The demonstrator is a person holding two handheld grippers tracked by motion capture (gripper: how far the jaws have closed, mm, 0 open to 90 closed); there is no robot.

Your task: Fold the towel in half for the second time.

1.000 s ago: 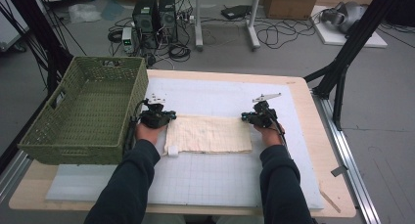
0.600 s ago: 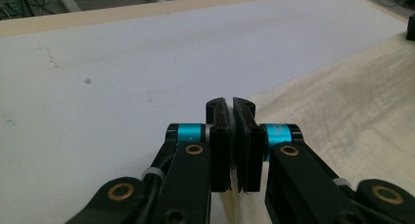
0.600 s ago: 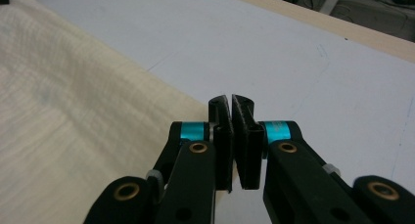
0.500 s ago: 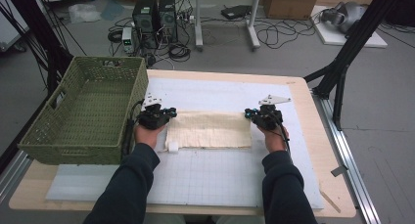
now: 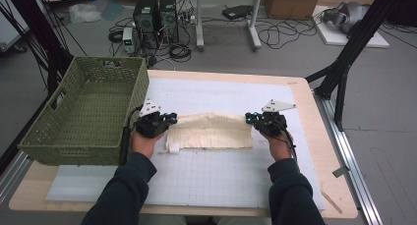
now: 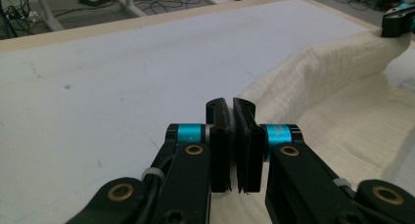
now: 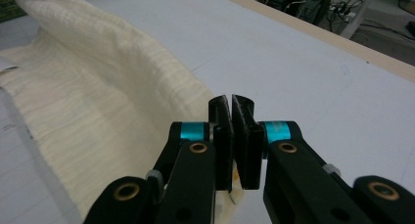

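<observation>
Both grippers, left (image 5: 169,121) and right (image 5: 250,118), clenched on cloth (image 5: 211,131) ends mid-bench. Since a second ago, near edge lifted and carried toward far edge; fold underway.

Grey floor (image 5: 383,136) strewn with cables (image 5: 275,36), computer towers (image 5: 156,14), cardboard box (image 5: 290,1) beyond the wooden table (image 5: 305,87).

Left gripper (image 5: 169,120) fingers pressed together, right gripper (image 5: 250,118) likewise, forearms roughly parallel
</observation>
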